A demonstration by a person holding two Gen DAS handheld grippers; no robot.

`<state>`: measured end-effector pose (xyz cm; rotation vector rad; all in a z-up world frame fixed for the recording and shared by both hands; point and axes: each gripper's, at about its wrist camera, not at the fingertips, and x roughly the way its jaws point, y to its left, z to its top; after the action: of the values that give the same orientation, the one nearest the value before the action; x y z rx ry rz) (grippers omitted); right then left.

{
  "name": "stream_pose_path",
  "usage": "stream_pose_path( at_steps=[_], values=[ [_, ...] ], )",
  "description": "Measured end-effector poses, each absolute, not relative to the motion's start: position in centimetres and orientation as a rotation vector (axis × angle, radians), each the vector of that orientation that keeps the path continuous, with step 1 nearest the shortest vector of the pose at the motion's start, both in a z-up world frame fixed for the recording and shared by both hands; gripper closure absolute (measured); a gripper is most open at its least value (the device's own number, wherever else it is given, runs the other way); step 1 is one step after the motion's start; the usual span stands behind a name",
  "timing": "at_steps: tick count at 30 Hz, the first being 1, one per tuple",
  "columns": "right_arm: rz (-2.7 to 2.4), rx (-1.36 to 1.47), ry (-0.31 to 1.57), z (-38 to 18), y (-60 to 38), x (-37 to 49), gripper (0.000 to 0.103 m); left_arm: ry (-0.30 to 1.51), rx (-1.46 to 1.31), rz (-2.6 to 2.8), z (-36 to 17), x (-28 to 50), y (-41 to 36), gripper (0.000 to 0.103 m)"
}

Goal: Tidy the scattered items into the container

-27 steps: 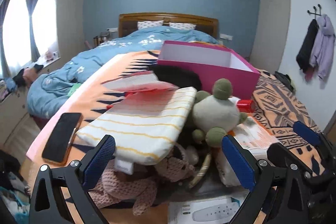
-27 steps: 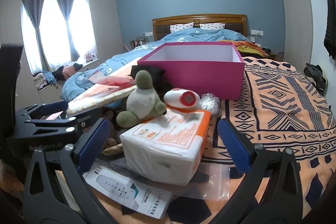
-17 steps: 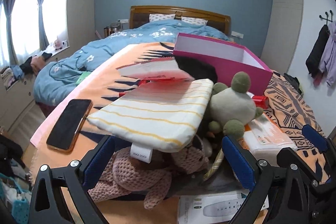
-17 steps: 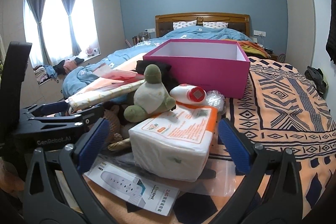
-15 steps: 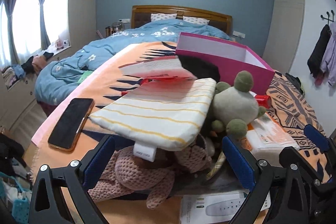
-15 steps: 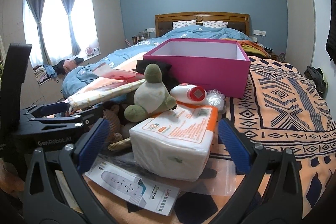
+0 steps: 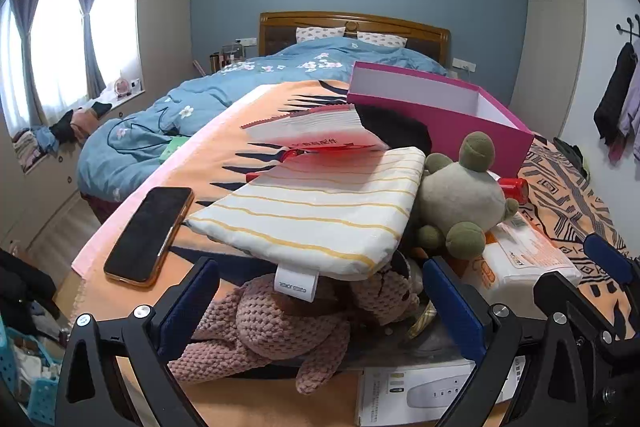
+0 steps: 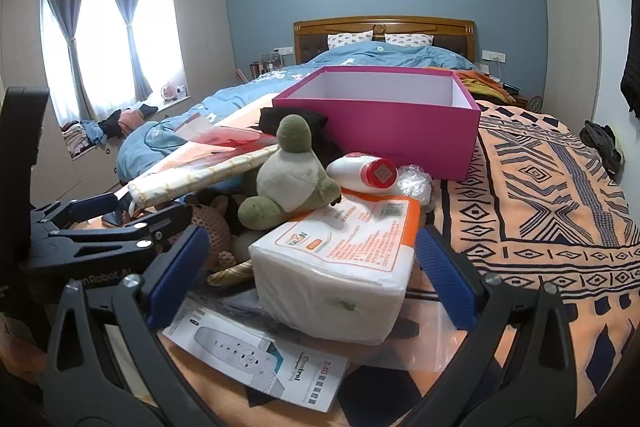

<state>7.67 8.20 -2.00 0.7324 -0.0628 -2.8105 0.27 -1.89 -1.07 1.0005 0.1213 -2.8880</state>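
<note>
1. The left tool [image 7: 320, 303] is hovering spread wide over a pink knitted plush toy [image 7: 272, 331], gripping nothing.
2. The right tool [image 8: 308, 271] is gaping around a white-and-orange tissue pack [image 8: 340, 259], pads apart from it.
3. A white remote-control box [image 8: 260, 359] is showing "2.4G" and "Control".
4. The open magenta cardboard box [image 8: 380, 119] is sitting behind the clutter.

your left gripper [image 7: 320, 301] tilts downward with its jaws spread wide and nothing pressed between its blue pads [image 7: 188, 301]. your right gripper [image 8: 308, 273] also angles down, less steeply, jaws fully apart and holding nothing. the two sit side by side, left gripper visible at the right camera's left edge.
</note>
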Motion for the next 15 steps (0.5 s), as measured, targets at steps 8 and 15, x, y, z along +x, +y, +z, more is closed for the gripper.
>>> stream_pose_path(
  at_steps=[8, 15],
  values=[
    [-2.811, 0.744, -0.068, -2.11, 8.13, 7.47, 0.0, 0.112, 0.991, -2.889, -1.01, 0.31, -1.8, 0.0],
    [-2.81, 0.747, -0.072, -2.16, 8.1, 7.39, 0.0, 0.116, 0.985, -2.885, -1.1, 0.36, -2.03, 0.0]
  ],
)
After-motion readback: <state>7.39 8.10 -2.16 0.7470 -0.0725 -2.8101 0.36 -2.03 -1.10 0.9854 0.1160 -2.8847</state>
